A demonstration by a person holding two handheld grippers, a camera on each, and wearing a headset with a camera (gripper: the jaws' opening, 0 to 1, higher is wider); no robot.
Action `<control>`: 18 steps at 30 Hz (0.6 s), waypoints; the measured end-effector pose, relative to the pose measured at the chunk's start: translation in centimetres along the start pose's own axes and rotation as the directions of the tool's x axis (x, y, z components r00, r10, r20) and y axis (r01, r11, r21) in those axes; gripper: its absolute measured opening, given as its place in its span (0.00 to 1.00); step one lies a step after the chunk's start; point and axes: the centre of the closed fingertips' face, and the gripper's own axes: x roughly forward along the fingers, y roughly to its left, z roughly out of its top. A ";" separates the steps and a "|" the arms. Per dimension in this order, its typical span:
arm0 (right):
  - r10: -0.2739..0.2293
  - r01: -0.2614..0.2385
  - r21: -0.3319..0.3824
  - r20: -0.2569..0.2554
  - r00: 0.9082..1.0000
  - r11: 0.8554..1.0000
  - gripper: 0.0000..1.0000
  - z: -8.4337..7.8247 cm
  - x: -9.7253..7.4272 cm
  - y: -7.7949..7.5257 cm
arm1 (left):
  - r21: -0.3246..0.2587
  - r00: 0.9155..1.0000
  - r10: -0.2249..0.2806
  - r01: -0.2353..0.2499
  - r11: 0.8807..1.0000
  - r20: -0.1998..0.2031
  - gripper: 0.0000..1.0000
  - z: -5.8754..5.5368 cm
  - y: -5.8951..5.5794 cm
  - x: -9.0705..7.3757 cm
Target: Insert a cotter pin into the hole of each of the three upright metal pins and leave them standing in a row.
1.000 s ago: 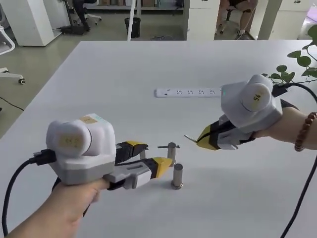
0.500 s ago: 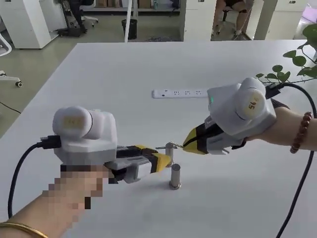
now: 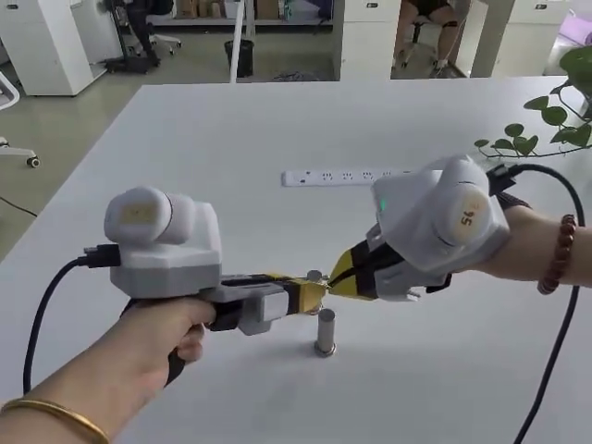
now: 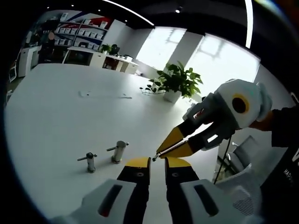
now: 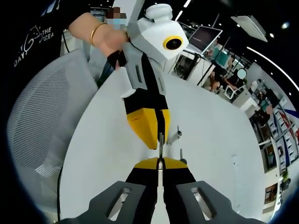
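Cotter pin [image 5: 160, 145]: a thin, straight, bright wire, pinched at its rear end in your right tool [image 5: 160, 163], whose jaws are pressed together on it. Its long axis runs straight ahead along that tool. Its free tip lies at the yellow tips of your left tool [image 4: 153, 161], directly opposite. The left jaws stand close with a narrow slot between them; it cannot be told whether they grip anything. Two upright metal pins [image 4: 119, 151] stand near on the desk [image 4: 56, 116], each already pinned through its head. Judgement: align the tip with the hole before you advance.
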 end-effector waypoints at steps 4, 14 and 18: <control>0.000 0.000 -0.021 -0.005 1.000 1.000 0.00 0.2 0.1 0.2 | -0.022 1.000 0.000 0.000 1.000 -0.005 0.07 -0.2 -0.1 0.0; -0.006 0.005 -0.063 -0.020 1.000 0.998 0.00 0.3 0.3 0.5 | -0.061 1.000 -0.002 0.002 0.998 -0.002 0.01 -0.2 -0.1 0.2; -0.013 0.012 -0.058 -0.019 1.000 0.998 0.00 0.3 0.3 0.4 | -0.073 1.000 0.000 0.000 0.997 0.004 0.01 -0.1 0.0 0.3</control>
